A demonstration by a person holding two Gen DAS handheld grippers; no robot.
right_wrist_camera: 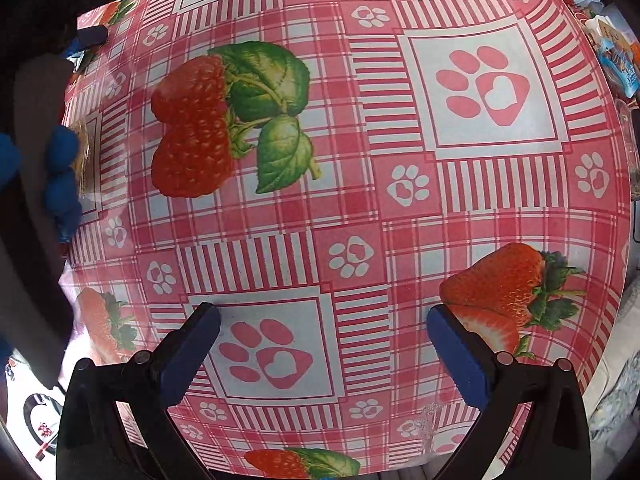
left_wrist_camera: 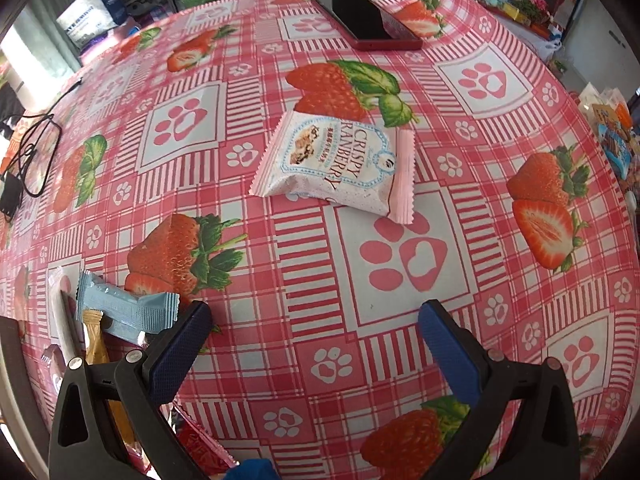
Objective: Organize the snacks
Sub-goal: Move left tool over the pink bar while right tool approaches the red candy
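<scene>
— pale-blue wrapped snack (left_wrist_camera: 128, 307) sits far left on the tablecloth (left_wrist_camera: 248, 280), just beside the left gripper (left_wrist_camera: 316, 318)?
— yes, that gripper gapes wide, holding nothing. the cranberry snack packet (left_wrist_camera: 336, 166) lies ahead, a phone (left_wrist_camera: 366, 20) beyond it.
— right gripper (right_wrist_camera: 323, 322)?
— spread wide too, empty, over bare cloth.

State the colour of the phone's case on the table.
Red, around a black screen: the phone shows best in the left wrist view, at the table's far side.
</scene>
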